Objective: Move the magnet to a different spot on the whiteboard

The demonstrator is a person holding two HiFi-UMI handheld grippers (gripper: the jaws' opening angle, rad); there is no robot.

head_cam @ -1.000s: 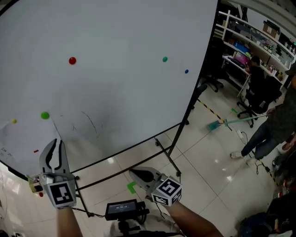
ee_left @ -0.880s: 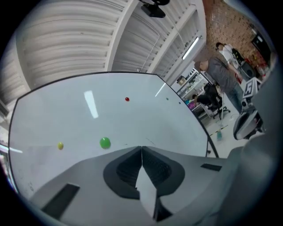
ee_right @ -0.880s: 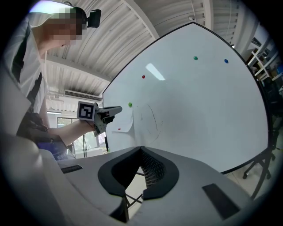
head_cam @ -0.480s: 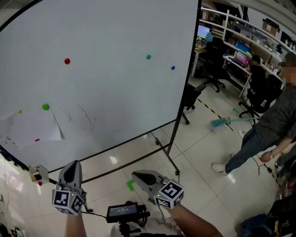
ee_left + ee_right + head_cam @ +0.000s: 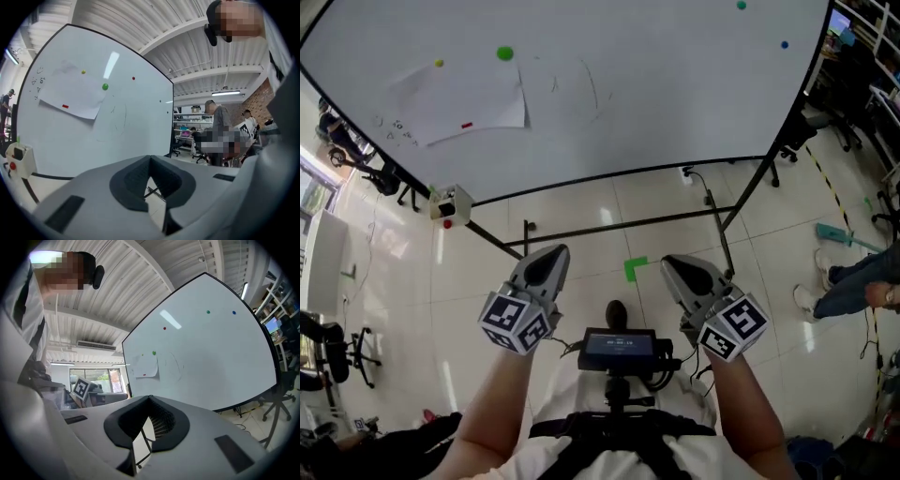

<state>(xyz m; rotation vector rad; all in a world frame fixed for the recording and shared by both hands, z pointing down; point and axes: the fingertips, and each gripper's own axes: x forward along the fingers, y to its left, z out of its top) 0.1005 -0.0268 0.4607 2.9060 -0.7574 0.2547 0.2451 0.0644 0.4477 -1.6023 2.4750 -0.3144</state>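
The whiteboard [image 5: 675, 103] stands ahead of me and fills the top of the head view. On it sit a green magnet [image 5: 504, 53], a yellow magnet [image 5: 439, 63], a blue magnet [image 5: 784, 44] and a second green magnet [image 5: 741, 5]. A red magnet [image 5: 133, 78] shows in the left gripper view. A sheet of paper [image 5: 459, 103] hangs on the board. My left gripper [image 5: 553, 251] and right gripper [image 5: 672, 261] are both shut and empty. They are held low over the floor, well short of the board.
A white box with a red button [image 5: 450, 202] hangs at the board frame's lower left. The stand's black legs [image 5: 717, 225] cross the tiled floor near a green tape mark [image 5: 635, 269]. A small screen device [image 5: 619, 345] sits at my chest. A person [image 5: 862, 281] stands at the right.
The left gripper was open by the board's lower left edge; now it is shut and has dropped low beside the right gripper. The head view has tilted down toward the floor.
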